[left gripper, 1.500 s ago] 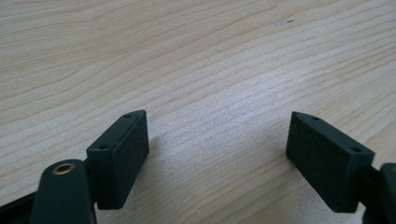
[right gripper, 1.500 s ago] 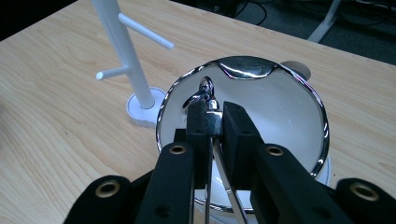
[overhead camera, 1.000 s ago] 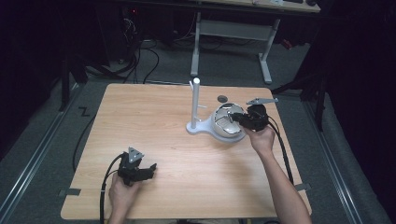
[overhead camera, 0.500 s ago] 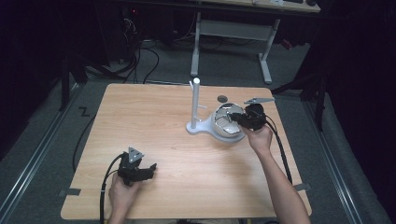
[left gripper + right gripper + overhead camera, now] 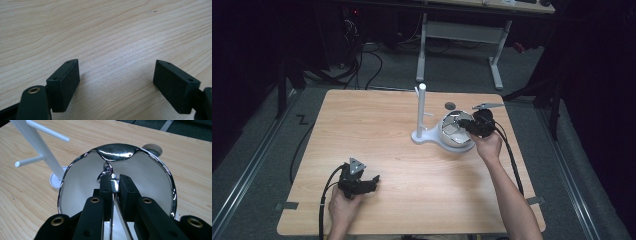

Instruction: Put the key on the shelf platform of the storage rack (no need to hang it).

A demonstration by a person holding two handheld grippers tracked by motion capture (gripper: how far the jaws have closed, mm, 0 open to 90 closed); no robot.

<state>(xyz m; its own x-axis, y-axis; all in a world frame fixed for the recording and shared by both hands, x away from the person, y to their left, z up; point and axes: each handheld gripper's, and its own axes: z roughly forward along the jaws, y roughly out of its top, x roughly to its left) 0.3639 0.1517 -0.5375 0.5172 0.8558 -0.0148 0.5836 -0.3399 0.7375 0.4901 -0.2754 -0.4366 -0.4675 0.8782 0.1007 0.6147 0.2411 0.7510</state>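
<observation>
The right gripper [image 5: 468, 125] is over a shiny round silver metal bowl [image 5: 160, 185] that sits on the far right part of the light brown wooden table [image 5: 377, 130]. Its two black jaws are squeezed tight on a small shiny metal piece [image 5: 114, 185] in the middle of the bowl. The piece has a little metal ring [image 5: 104, 171] at its far end. It is hard to tell what the small piece is, since the jaws cover most of it. In the right gripper view the bowl's bright rim curves all around the jaws, and the inside of the bowl looks white and smooth.

Just beside the bowl, on its left in the high view, stands a tall white plastic stand with thin side pegs [image 5: 422, 112]. Its round white foot touches the bowl's edge. A small dark round disc [image 5: 450, 105] lies on the table just behind the bowl. A flat grey metal piece [image 5: 488, 105] lies near the far right edge of the table.

The left gripper [image 5: 372, 182] is well apart from all this, at the near left part of the table. It rests low on the wood in the person's left hand [image 5: 343, 207]. Its two black jaws are spread wide, and there is just bare wood between them.
</observation>
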